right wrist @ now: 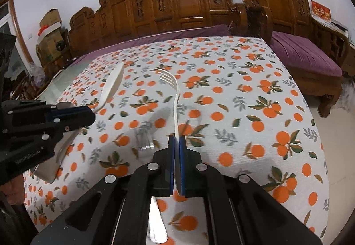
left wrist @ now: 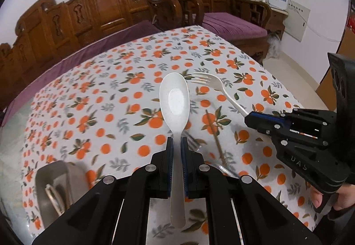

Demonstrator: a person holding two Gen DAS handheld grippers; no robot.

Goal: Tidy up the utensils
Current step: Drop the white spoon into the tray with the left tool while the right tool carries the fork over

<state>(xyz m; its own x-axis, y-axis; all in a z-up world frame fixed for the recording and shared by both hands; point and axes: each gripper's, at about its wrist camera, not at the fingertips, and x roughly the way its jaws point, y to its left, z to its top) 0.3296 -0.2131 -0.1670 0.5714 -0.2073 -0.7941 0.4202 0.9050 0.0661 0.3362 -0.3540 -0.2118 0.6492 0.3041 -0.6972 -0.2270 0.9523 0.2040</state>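
My left gripper (left wrist: 177, 142) is shut on the handle of a white plastic spoon (left wrist: 174, 98) and holds it above the table, bowl pointing away. My right gripper (right wrist: 176, 141) is shut on the handle of a white plastic fork (right wrist: 175, 94), tines pointing away, also above the table. In the left wrist view the right gripper (left wrist: 249, 118) and fork (left wrist: 213, 84) are to the right. In the right wrist view the left gripper (right wrist: 89, 112) and spoon (right wrist: 112, 85) are at the left. A metal fork (right wrist: 145, 137) lies on the cloth below.
The table has an orange-print cloth (right wrist: 244, 111). A metal container (left wrist: 55, 187) stands at the near left, with something metal inside. Carved wooden chairs with purple cushions (left wrist: 235, 25) stand behind the far edge. A metal utensil handle (right wrist: 156, 222) shows under my right gripper.
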